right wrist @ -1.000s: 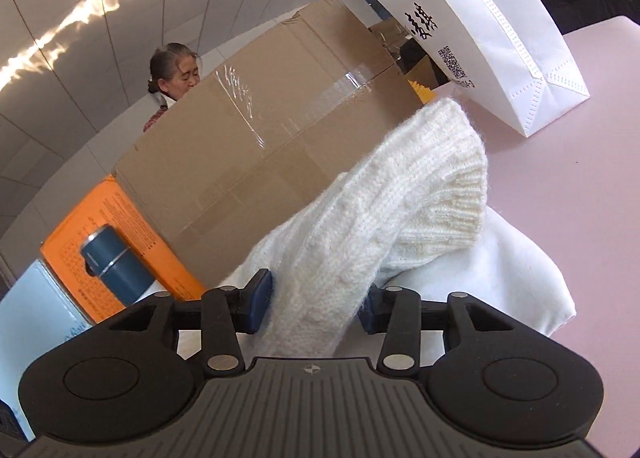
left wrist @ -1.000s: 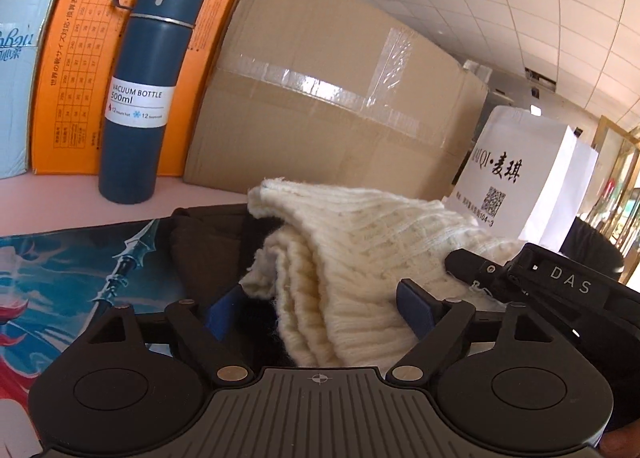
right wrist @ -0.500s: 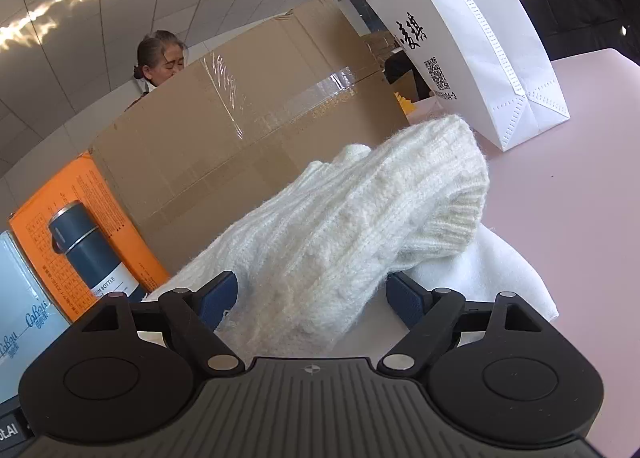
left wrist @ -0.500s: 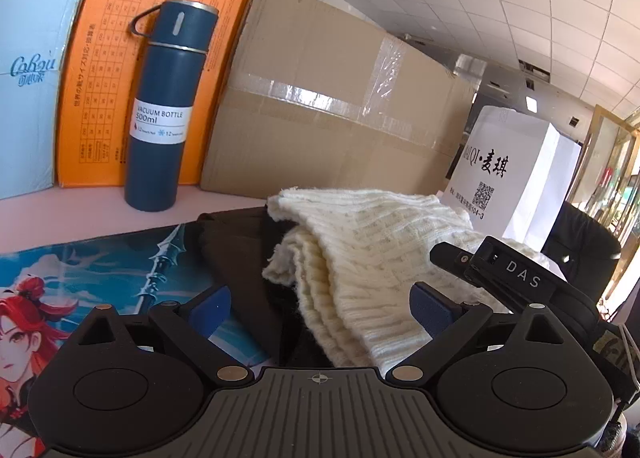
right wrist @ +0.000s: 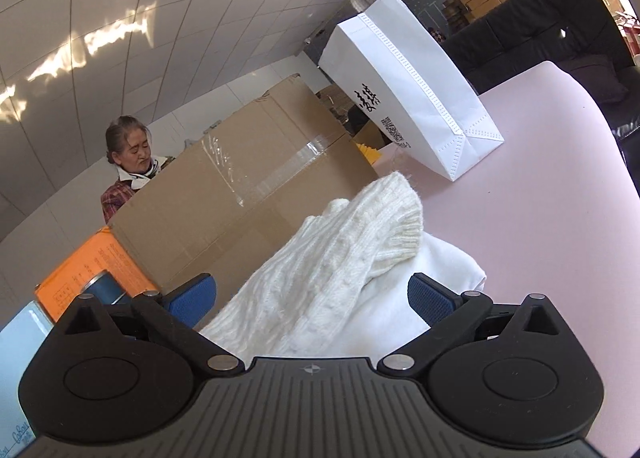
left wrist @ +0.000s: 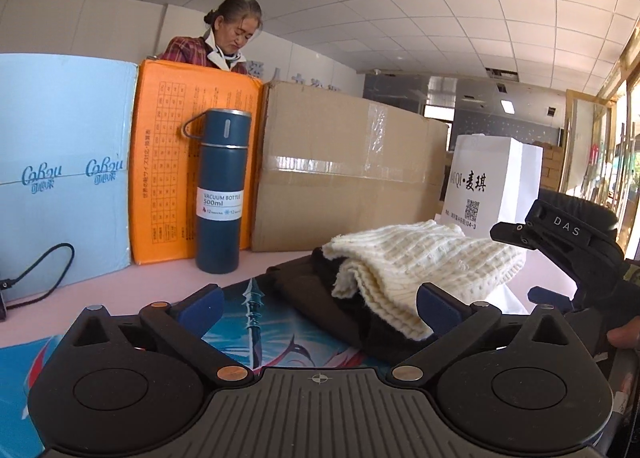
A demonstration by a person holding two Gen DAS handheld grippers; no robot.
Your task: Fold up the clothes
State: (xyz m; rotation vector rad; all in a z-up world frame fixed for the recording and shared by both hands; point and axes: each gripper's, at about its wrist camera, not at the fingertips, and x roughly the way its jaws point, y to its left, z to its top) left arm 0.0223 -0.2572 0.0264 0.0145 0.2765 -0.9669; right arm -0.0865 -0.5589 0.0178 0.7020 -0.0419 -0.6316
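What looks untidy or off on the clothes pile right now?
The cream knit sweater sits bunched and skewed on the pile: one edge droops over the dark garment, and its cuff sticks out over the white cloth. No spills or damage are visible.

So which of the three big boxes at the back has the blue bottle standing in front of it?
The orange box, the middle one. The blue bottle stands right in front of it; the light blue box is left of it and the brown cardboard box right.
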